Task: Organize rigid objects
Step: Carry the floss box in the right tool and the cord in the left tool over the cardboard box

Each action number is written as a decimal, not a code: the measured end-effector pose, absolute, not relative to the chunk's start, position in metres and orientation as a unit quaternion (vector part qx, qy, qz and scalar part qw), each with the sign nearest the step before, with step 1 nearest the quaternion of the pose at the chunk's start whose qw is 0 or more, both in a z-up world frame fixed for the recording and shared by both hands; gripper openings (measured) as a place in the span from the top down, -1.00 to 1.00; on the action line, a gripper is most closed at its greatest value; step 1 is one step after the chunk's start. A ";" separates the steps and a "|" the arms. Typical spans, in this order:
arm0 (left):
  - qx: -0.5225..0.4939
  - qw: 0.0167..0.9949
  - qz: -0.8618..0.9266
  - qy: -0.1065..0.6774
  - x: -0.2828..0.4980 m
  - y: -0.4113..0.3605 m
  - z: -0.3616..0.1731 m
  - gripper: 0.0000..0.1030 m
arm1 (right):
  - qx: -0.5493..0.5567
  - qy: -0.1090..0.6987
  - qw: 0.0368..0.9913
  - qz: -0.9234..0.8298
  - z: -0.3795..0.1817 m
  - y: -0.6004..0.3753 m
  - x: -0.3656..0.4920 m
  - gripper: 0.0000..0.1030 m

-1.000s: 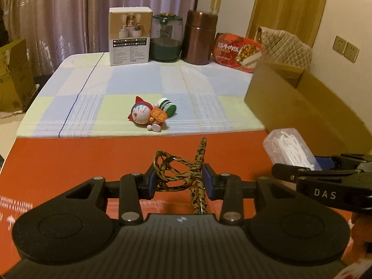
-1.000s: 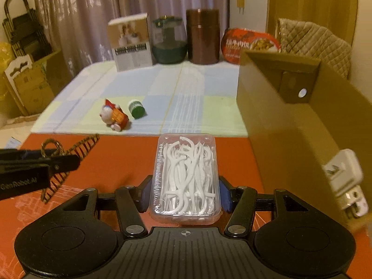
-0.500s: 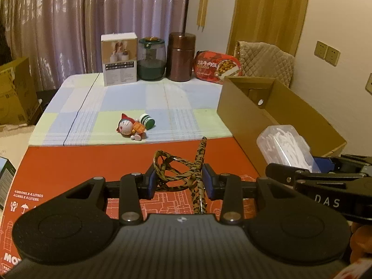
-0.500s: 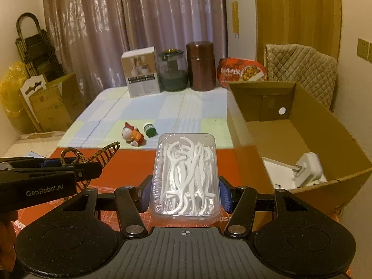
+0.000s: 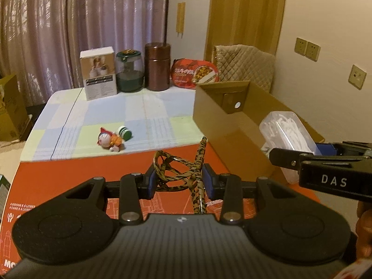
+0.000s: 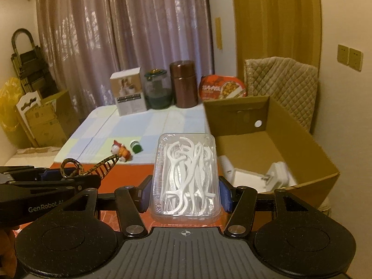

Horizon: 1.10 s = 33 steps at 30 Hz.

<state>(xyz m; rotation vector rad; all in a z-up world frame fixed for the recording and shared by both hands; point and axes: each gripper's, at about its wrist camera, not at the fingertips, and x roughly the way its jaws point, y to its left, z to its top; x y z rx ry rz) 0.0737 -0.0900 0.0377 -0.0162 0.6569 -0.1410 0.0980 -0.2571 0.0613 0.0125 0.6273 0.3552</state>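
Observation:
My left gripper (image 5: 180,181) is shut on a leopard-print hair clip (image 5: 183,174), held above the red carton top (image 5: 69,174). In the right wrist view the same hair clip (image 6: 93,165) pokes out at the left. My right gripper (image 6: 186,194) is shut on a clear box of white floss picks (image 6: 187,179), raised beside the open cardboard box (image 6: 302,146). The floss box (image 5: 286,134) also shows at the right of the left wrist view, over the cardboard box (image 5: 223,125). A white plug adapter (image 6: 279,174) lies inside the box.
A small toy figure (image 5: 109,140) and a green-capped bottle (image 5: 124,132) lie on the checked cloth (image 5: 139,107). At the back stand a white carton (image 5: 98,72), a glass jar (image 5: 129,72), a brown canister (image 5: 157,66) and a red food pack (image 5: 195,73). A quilted chair back (image 6: 283,83) stands behind the cardboard box.
Both grippers have risen and pulled back with their loads still gripped. The cardboard box's inside, hidden by its wall before, now shows from above with the adapter in it.

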 end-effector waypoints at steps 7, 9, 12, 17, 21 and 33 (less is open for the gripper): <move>-0.001 0.944 -0.097 0.316 0.085 -0.113 0.046 0.34 | 0.010 0.295 0.943 0.153 0.076 -0.287 0.104 -0.04; 0.000 0.944 -0.105 0.312 0.089 -0.120 0.048 0.34 | 0.009 0.293 0.945 0.146 0.080 -0.296 0.110 -0.04; 0.007 0.944 -0.116 0.307 0.096 -0.132 0.052 0.34 | 0.006 0.289 0.948 0.131 0.085 -0.312 0.119 -0.04; 0.018 0.943 -0.137 0.303 0.108 -0.153 0.055 0.34 | 0.010 0.291 0.951 0.108 0.088 -0.340 0.136 -0.04; 0.023 0.941 -0.150 0.303 0.123 -0.171 0.055 0.34 | 0.008 0.300 0.948 0.100 0.087 -0.362 0.155 -0.04; 0.022 0.933 -0.175 0.314 0.180 -0.208 0.046 0.34 | -0.010 0.348 0.929 0.123 0.068 -0.387 0.212 -0.04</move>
